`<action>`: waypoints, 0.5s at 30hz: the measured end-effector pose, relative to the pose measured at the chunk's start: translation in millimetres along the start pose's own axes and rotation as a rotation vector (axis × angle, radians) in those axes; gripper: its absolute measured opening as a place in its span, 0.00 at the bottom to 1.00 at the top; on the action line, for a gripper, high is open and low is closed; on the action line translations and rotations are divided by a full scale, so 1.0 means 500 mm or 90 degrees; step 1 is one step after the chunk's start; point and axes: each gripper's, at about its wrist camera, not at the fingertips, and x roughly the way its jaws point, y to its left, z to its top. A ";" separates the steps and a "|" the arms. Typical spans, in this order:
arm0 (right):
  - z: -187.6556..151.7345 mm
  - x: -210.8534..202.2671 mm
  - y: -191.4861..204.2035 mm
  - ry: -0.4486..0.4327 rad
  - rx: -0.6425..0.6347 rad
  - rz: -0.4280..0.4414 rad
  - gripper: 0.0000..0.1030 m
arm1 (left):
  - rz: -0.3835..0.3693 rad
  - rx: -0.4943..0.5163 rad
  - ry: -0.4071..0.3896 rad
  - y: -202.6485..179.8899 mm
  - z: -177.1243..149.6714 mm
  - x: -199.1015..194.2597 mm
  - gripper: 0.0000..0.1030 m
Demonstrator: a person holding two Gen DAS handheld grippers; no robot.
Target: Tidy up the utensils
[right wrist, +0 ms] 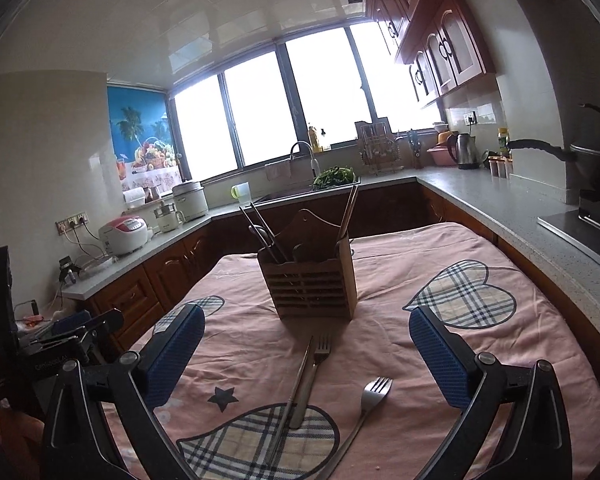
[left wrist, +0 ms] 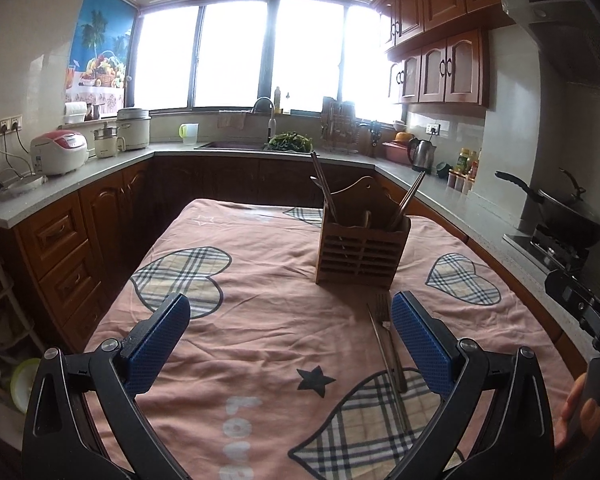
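On pink cloth point(right wrist: 380, 288), fork point(right wrist: 314, 376) tines toward holder point(right wrist: 312, 284), probably chopstick point(right wrist: 294, 396) alongside, both claws spread.

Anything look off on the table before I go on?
Nothing spilled or damaged. Three utensils still lie loose on the pink cloth in front of the wooden holder: a fork, a thin chopstick-like piece beside it, and a spork angled apart. Both tools, left and right, are open and empty.

A home kitchen, wooden cabinets point(left wrist: 436, 68) lining the walls, a sink point(left wrist: 236, 145) sitting under the bright windows point(left wrist: 236, 52), rice cookers point(left wrist: 60, 151) and a kettle point(left wrist: 421, 155) standing on the grey counter point(left wrist: 100, 168), a wok point(left wrist: 572, 216) resting on the stove point(left wrist: 548, 248).
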 end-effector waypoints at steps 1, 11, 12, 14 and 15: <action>-0.002 -0.008 0.005 -0.001 -0.008 -0.002 1.00 | -0.002 0.002 -0.007 -0.001 -0.002 -0.009 1.00; -0.001 -0.108 0.042 -0.076 -0.063 -0.034 1.00 | 0.015 0.029 -0.016 -0.028 -0.007 -0.063 1.00; -0.011 -0.108 0.044 -0.080 -0.068 -0.045 1.00 | 0.021 0.031 -0.013 -0.030 -0.018 -0.060 1.00; -0.036 -0.101 0.046 -0.077 -0.075 -0.056 1.00 | 0.032 0.032 -0.007 -0.033 -0.040 -0.053 1.00; -0.049 -0.097 0.046 -0.075 -0.079 -0.058 1.00 | 0.033 0.033 -0.001 -0.033 -0.050 -0.048 1.00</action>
